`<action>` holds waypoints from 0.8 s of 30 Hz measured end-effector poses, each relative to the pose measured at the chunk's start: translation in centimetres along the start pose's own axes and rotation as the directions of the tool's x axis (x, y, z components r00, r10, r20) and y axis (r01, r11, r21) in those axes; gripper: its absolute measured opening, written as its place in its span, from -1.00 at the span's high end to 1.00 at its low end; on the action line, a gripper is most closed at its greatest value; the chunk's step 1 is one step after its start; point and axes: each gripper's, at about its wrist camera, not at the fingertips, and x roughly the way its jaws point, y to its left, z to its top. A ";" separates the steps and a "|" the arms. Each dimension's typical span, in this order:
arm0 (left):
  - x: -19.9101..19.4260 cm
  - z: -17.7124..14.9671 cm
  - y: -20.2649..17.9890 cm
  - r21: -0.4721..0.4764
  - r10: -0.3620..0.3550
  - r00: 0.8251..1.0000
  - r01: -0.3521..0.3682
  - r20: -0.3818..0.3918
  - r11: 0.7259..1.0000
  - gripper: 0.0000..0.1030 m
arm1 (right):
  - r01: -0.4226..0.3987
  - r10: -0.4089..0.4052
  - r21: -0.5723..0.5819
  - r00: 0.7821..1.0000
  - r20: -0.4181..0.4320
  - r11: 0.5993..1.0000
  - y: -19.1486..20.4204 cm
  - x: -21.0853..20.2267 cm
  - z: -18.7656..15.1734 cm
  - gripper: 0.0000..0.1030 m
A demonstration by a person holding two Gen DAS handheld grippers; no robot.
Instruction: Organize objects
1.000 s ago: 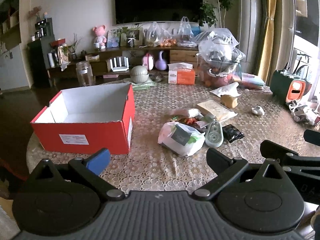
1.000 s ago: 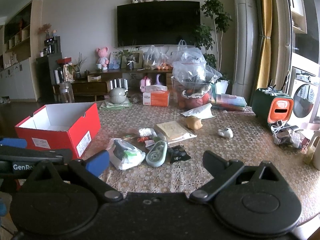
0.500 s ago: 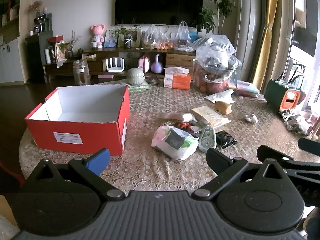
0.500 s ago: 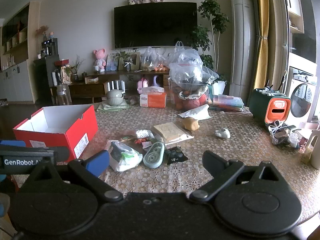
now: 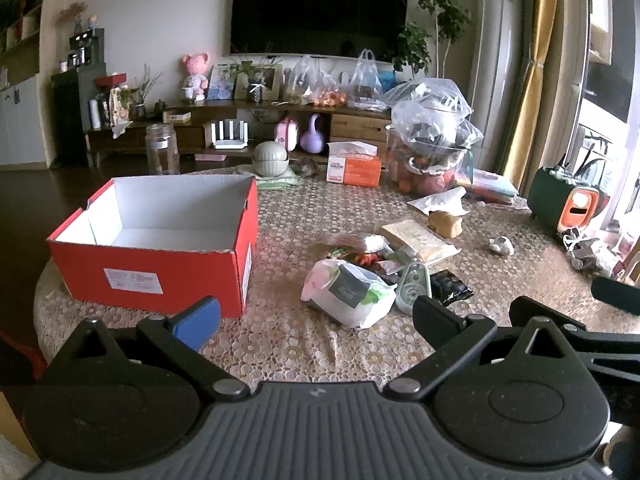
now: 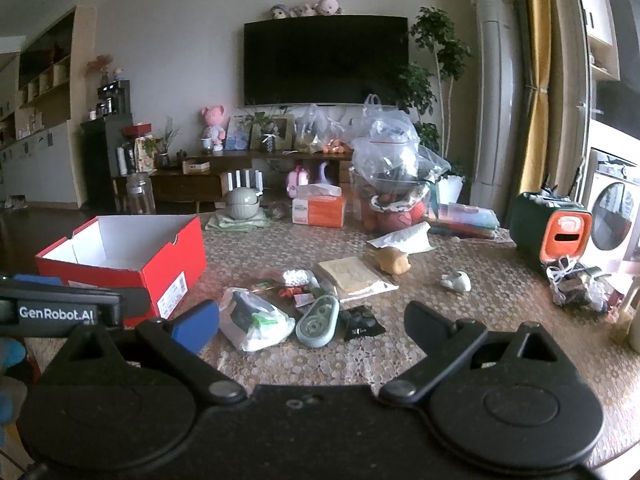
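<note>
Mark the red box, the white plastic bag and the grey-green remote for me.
red box (image 5: 156, 276), left wrist view, on its red front wall.
white plastic bag (image 5: 352, 294), left wrist view, on the dark patch at its middle.
grey-green remote (image 6: 318, 321), right wrist view, on its top face.

wall: pale, dark tv (image 6: 326, 60) mounted | below: low wooden console (image 5: 240, 114) | right: yellow curtain (image 6: 536, 80), bright window (image 5: 600, 80) | floor: dark (image 5: 36, 188)

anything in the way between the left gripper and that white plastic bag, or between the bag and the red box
Nothing visible. Only bare tablecloth lies between the open left gripper and the white plastic bag, and between the bag and the open-topped red box.
</note>
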 end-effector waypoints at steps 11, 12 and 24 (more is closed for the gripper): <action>7.9 0.4 -1.7 0.152 -0.020 1.000 0.023 -0.018 0.988 -1.00 | 0.034 -0.043 -0.061 0.988 -0.150 0.998 -4.0 8.6 -0.5 -0.91; 8.7 0.3 -1.9 0.156 -0.019 0.999 0.023 -0.029 0.988 -1.00 | 0.037 -0.046 -0.056 0.986 -0.161 0.998 -4.4 9.4 -0.6 -0.91; 18.8 3.3 -3.8 0.077 0.061 0.979 -0.047 -0.195 0.996 -1.00 | 0.049 -0.073 -0.112 0.973 -0.221 0.992 -6.6 16.9 -1.9 -0.90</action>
